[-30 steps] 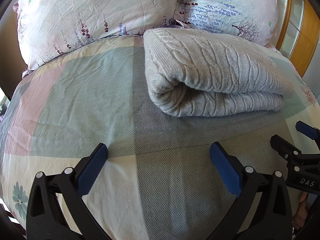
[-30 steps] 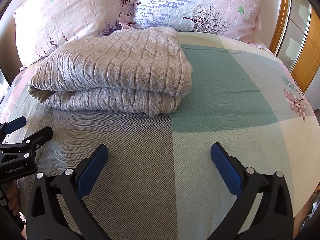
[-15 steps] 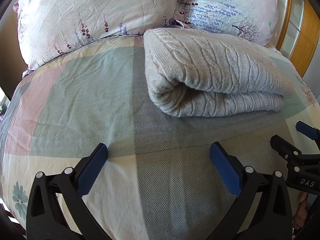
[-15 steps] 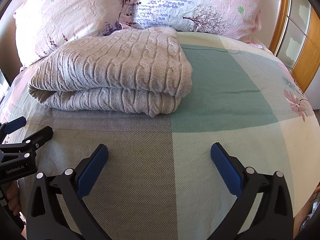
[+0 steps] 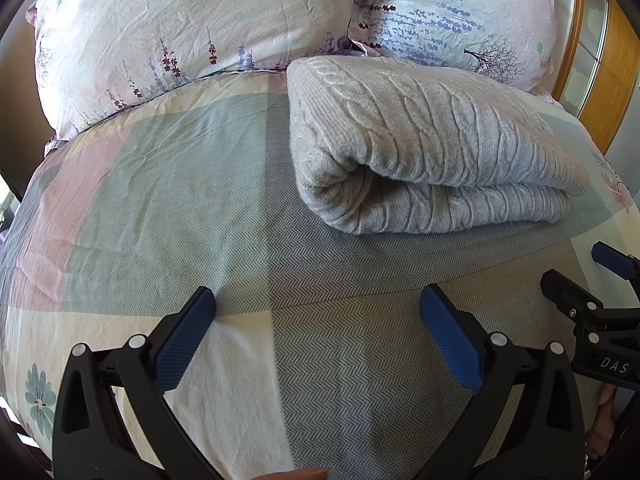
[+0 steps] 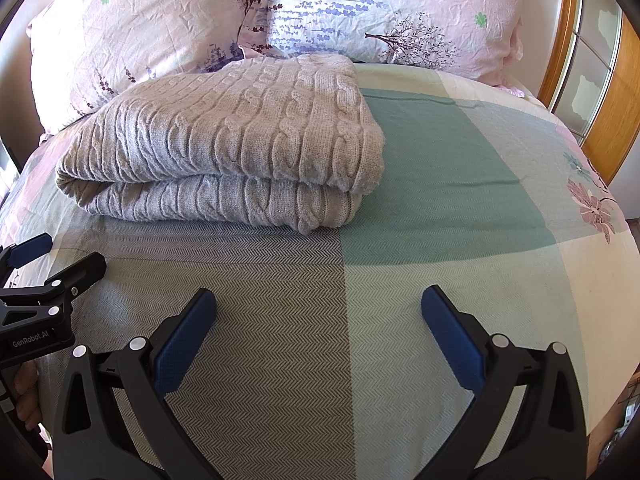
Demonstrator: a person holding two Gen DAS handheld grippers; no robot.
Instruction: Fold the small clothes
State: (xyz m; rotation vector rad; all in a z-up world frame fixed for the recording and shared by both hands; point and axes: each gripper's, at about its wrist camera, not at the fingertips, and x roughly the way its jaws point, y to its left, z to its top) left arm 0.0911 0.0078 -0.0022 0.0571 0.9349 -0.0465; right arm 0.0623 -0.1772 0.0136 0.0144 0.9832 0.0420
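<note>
A grey cable-knit sweater (image 5: 424,148) lies folded in a thick stack on the bed, near the pillows; it also shows in the right wrist view (image 6: 228,144). My left gripper (image 5: 316,320) is open and empty, hovering over the bedspread well in front of the sweater's left end. My right gripper (image 6: 320,320) is open and empty, in front of the sweater's right end. Each gripper shows at the edge of the other's view: the right one (image 5: 580,280) and the left one (image 6: 52,264).
The bed has a patchwork bedspread (image 6: 440,208) of green, grey, pink and cream. Two floral pillows (image 5: 180,32) (image 6: 392,12) lean at the head. A wooden headboard frame (image 6: 616,92) stands at the right.
</note>
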